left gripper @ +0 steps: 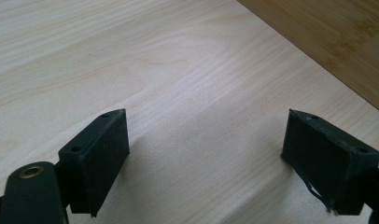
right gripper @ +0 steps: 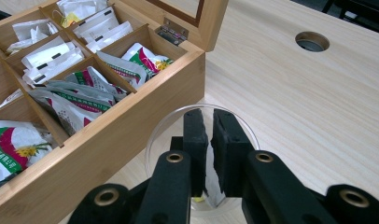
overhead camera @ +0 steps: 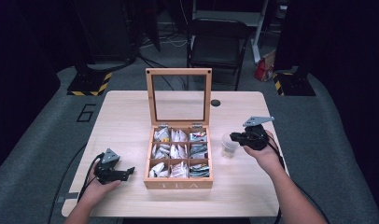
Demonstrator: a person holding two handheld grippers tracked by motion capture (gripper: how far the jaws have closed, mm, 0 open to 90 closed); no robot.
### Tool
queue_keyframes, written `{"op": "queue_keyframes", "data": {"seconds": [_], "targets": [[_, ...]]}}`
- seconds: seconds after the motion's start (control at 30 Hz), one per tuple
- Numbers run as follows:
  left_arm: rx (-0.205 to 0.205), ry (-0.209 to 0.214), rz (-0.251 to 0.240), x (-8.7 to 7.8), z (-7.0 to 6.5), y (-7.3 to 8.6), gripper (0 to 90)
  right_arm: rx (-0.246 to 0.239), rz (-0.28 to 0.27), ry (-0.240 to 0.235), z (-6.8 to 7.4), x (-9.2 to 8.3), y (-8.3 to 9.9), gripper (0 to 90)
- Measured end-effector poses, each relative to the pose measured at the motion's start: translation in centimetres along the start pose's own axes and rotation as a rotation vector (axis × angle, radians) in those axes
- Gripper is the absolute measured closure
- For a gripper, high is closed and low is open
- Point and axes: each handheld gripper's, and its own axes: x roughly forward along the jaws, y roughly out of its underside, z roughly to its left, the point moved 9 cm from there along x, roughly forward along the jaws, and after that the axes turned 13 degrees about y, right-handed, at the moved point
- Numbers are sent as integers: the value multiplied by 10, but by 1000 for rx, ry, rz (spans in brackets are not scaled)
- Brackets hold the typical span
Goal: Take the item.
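Observation:
An open wooden tea box (overhead camera: 178, 184) marked TEA sits mid-table, its glass lid (overhead camera: 179, 72) standing upright. Its compartments hold several tea bags (right gripper: 75, 100). To the right of the box stands a clear plastic cup (overhead camera: 229, 145). My right gripper (overhead camera: 234, 136) hangs over the cup. In the right gripper view its jaws (right gripper: 208, 126) are nearly together inside the cup rim (right gripper: 157, 128), with a thin white tea bag (right gripper: 212, 179) pinched between the pads. My left gripper (overhead camera: 130, 171) rests low at the table's front left, open and holding nothing (left gripper: 206, 158), pointing toward the box wall (left gripper: 327, 42).
A round cable hole (overhead camera: 215, 102) is in the table behind the box. A black chair (overhead camera: 218, 46) and a red bag (overhead camera: 264, 67) stand on the floor beyond the table. Bare wood lies left of the box and right of the cup.

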Motion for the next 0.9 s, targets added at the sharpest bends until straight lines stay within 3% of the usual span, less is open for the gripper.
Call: {"op": "queue_keyframes", "data": {"seconds": [0.2,0.5,0.9], "targets": [[0,5,12,-1,0,1,141,6,-2,2,0,-1,0,826],[1,1,6,0,0,0,141,38,-32,15,2,-9,-3,514],[-1,6,13,-1,0,1,141,75,-42,69,-5,-22,9,331]]}}
